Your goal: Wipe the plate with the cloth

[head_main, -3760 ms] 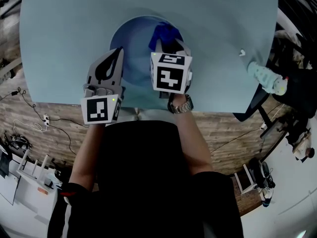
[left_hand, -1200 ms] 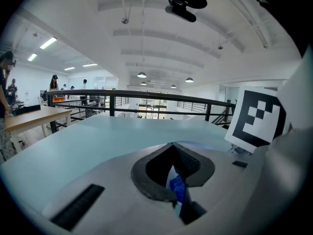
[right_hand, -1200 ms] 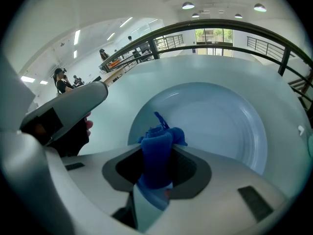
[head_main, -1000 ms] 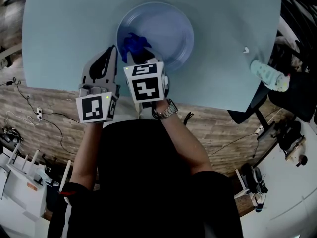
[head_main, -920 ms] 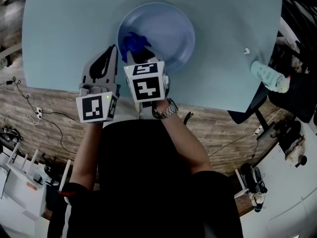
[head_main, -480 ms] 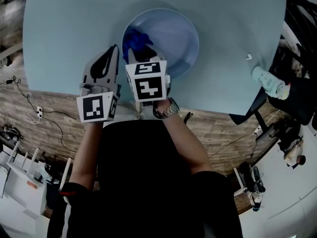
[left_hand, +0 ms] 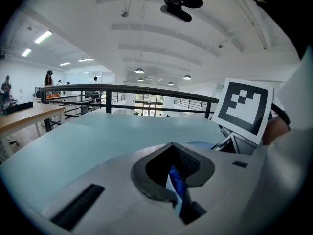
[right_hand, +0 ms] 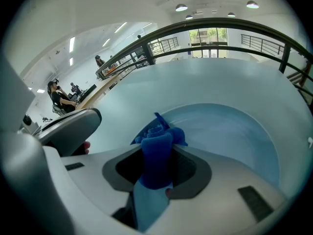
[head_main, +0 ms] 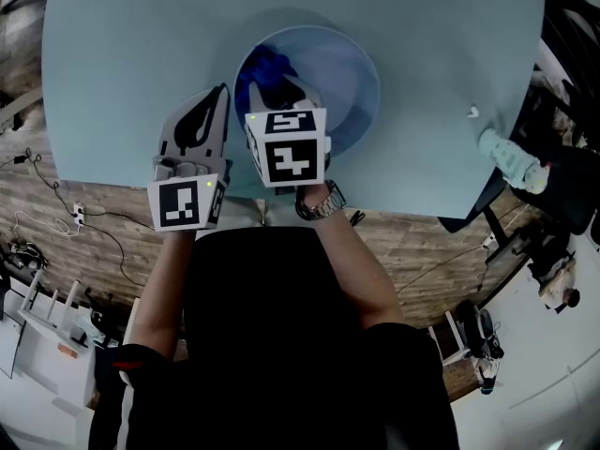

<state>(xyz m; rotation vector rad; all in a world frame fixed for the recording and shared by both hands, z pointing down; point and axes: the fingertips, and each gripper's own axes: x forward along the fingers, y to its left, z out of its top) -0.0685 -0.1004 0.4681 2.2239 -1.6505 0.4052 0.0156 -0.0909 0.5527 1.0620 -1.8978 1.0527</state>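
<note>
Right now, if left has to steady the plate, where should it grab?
Probably the left rim of the plate, coming in low from the left: it lies flat on the table, so its raised rim is the only pinchable edge; the left gripper sits beside it, and the right gripper with the cloth occupies the near side.

The marker cube (head_main: pixel 287 147) of the right gripper (head_main: pixel 284 95) hides the rim of the plate (head_main: pixel 349 62) beneath it and part of the cloth (head_main: pixel 266 65). Between the jaws of the left gripper (left_hand: pixel 172 152), 1 thin blue sliver (left_hand: pixel 176 187) is unidentifiable.
</note>
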